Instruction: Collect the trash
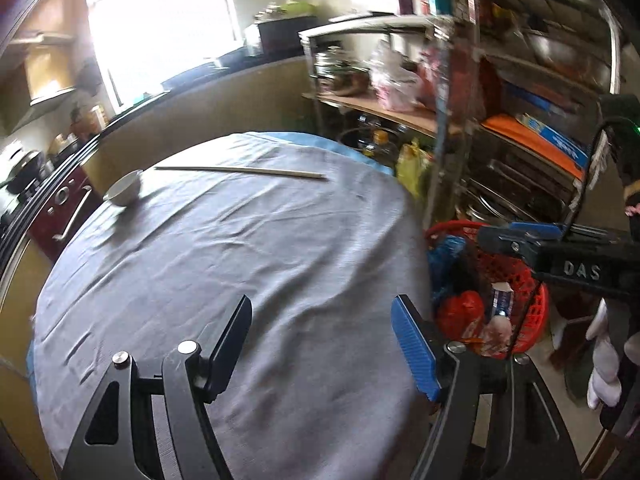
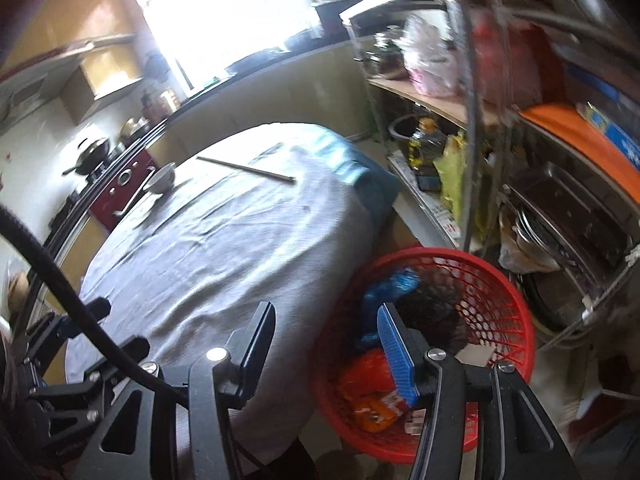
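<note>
A red mesh basket (image 2: 500, 280) stands on the floor by the table's right side. It holds red and orange wrappers (image 2: 372, 392), a blue wrapper (image 2: 394, 284) and something dark (image 2: 432, 316). In the left wrist view the basket (image 1: 536, 312) shows a small white carton (image 1: 502, 300) too. My left gripper (image 1: 322, 346) hangs open over the grey tablecloth (image 1: 240, 260) with nothing between its fingers. My right gripper (image 2: 328, 350) is open and holds nothing, one finger over the cloth and the blue pad (image 2: 396, 356) over the basket.
A white bowl (image 1: 124, 190) and a pair of chopsticks (image 1: 240, 172) lie at the far side of the table. A metal rack (image 2: 472, 120) crowded with bottles, bags and pans stands right behind the basket. A counter and stove (image 2: 120, 184) run along the left.
</note>
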A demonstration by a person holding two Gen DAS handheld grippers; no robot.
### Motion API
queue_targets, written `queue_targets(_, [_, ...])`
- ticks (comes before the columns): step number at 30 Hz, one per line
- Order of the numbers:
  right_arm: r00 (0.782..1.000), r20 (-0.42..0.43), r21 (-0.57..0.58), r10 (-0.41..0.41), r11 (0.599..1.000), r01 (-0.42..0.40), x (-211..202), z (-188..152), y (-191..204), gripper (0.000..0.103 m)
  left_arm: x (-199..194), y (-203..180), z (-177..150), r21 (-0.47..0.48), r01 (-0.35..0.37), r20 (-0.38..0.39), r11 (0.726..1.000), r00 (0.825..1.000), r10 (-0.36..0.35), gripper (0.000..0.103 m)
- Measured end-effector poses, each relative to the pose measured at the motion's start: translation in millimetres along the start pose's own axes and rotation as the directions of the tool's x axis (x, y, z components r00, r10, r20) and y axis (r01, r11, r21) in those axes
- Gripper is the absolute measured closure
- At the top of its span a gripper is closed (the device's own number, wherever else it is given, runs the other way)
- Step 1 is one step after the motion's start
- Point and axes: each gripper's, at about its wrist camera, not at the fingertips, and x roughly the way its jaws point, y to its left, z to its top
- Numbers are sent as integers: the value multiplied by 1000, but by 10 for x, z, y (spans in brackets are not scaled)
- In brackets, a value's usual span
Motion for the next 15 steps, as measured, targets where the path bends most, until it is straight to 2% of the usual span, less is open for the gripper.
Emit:
queue_targets(7, [999, 0, -130, 50, 990, -49, -28, -6, 635, 46, -149, 471, -96, -115, -77, 19, 990, 997, 80, 29])
queue_targets(15, [992, -1, -260, 123, 958, -119, -25, -6, 1351, 46, -313, 1051, -262, -238, -193, 11, 952, 979, 201, 29])
